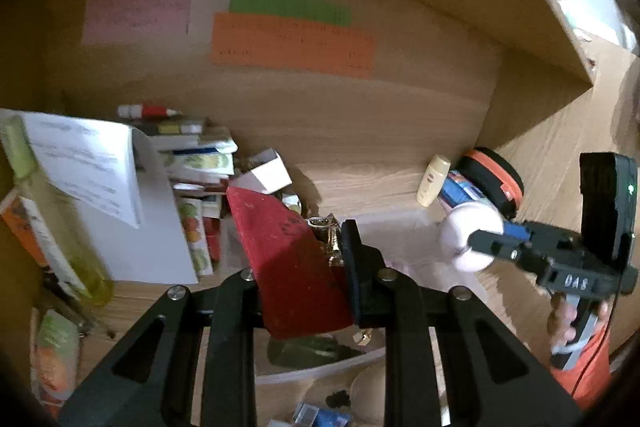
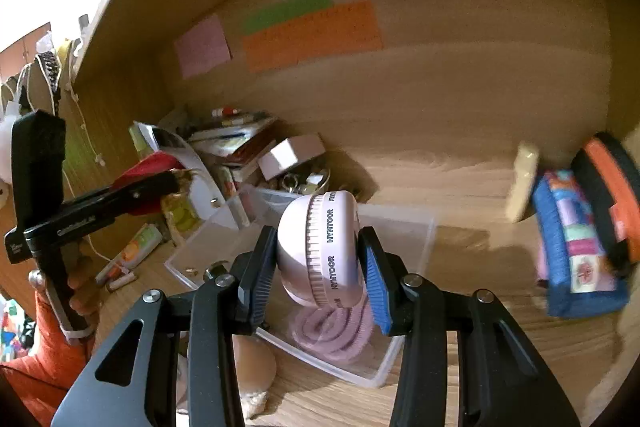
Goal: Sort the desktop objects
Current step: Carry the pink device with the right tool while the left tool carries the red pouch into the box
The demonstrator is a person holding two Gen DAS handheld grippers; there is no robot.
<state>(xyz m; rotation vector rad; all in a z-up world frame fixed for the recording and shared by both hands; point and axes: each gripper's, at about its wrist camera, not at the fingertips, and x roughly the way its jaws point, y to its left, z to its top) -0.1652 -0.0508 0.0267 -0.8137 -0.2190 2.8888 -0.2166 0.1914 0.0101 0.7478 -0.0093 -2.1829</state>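
My left gripper (image 1: pixel 304 239) is shut on a red velvet pouch (image 1: pixel 296 267) with a gold trinket (image 1: pixel 326 235) beside its right finger; it also shows at the left of the right wrist view (image 2: pixel 176 183). My right gripper (image 2: pixel 320 259) is shut on a round pink HYMTOOR case (image 2: pixel 320 251), held above a clear plastic tray (image 2: pixel 416 227). A coiled pink cord (image 2: pixel 336 331) lies in the tray under the case. The case also shows in the left wrist view (image 1: pixel 472 239).
A heap of books, papers and a white box (image 1: pixel 264 175) sits at the back left. A cream bottle (image 1: pixel 432 179), a blue patterned pouch (image 2: pixel 576 247) and an orange-black round case (image 2: pixel 612 199) stand at the right. Tubes (image 2: pixel 132 251) lie at the left. Coloured notes are stuck on the back wall.
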